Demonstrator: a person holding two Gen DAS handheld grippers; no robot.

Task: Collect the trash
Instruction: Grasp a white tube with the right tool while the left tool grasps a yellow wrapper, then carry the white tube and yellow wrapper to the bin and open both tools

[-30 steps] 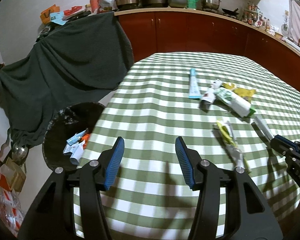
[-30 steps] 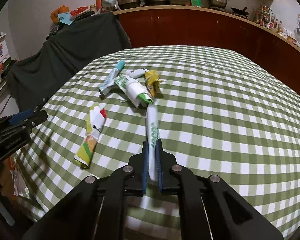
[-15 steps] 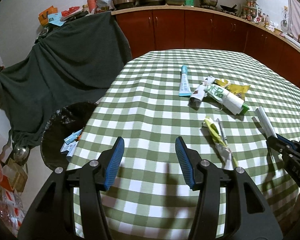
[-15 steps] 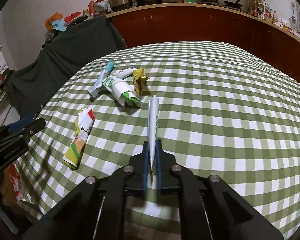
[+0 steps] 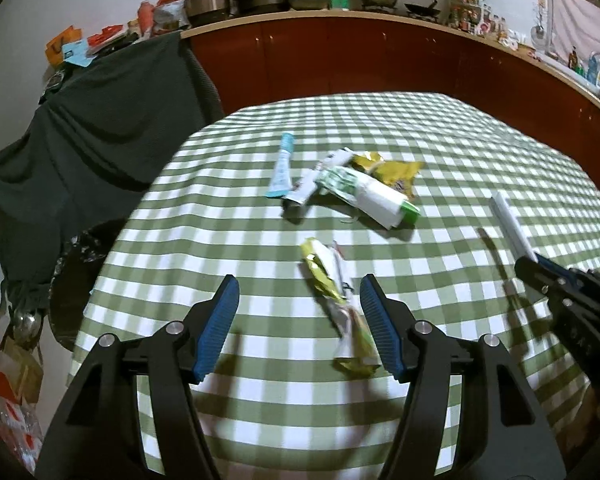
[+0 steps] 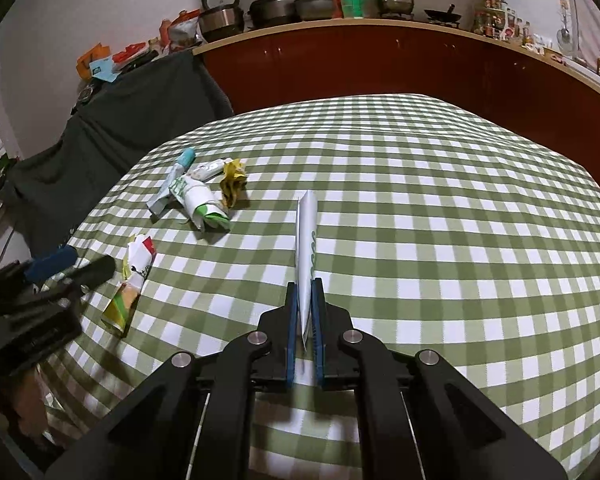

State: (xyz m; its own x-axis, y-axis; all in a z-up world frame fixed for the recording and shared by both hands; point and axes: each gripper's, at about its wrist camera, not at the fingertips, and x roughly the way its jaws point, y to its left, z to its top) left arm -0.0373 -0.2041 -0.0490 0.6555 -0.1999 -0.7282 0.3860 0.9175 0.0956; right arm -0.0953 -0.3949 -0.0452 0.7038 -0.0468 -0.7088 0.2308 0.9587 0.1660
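On the green-and-white checked tablecloth, your left gripper hangs with jaws spread, just widened, over the near end of a crumpled yellow-green wrapper, not pinching it. Your right gripper is pressed together on a flat white paper sleeve, lifted off the cloth. Farther left lie a blue tube and a white-green rolled packet, touching.

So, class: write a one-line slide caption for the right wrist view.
Right gripper shut on a white wrapper above the checked table; more trash lies beyond.
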